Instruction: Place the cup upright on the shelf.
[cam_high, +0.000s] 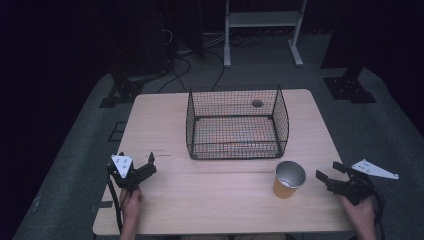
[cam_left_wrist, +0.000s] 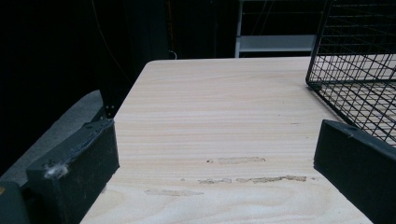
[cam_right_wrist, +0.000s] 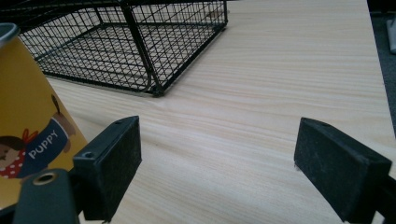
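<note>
Setting: dark room, grey floor, a pale wooden worktop (cam_high: 165, 125) at frame centre in the high view; a white metal frame (cam_high: 262, 20) stands at the top edge beyond it.

Item 1 — paper cup (cam_high: 289, 179), orange-yellow outside, silvery inside, upright at lower right of centre in the high view. No contents can be seen in it. In the right gripper view it stands at the left edge (cam_right_wrist: 28, 121), printed with a cartoon dog and the word "PUPPY".

Item 2 — right hand-held gripper (cam_high: 330, 172), lower right of the high view, jaws spread wide and holding nothing. The cup sits just to its left in the frame, near but apart. In the right gripper view (cam_right_wrist: 217, 161) the cup lies outside the left jaw, not between the two.

Item 3 — left hand-held gripper (cam_high: 136, 159), lower left of the high view, jaws likewise wide and empty; well apart from the cup. Bare wood lies between its jaws in the left gripper view (cam_left_wrist: 215, 158).

Item 4 — black wire basket (cam_high: 237, 125), centre of the high view, just above the cup; nothing can be made out inside it. It appears at upper right in the left gripper view (cam_left_wrist: 355, 70), upper left in the right gripper view (cam_right_wrist: 126, 42).
</note>
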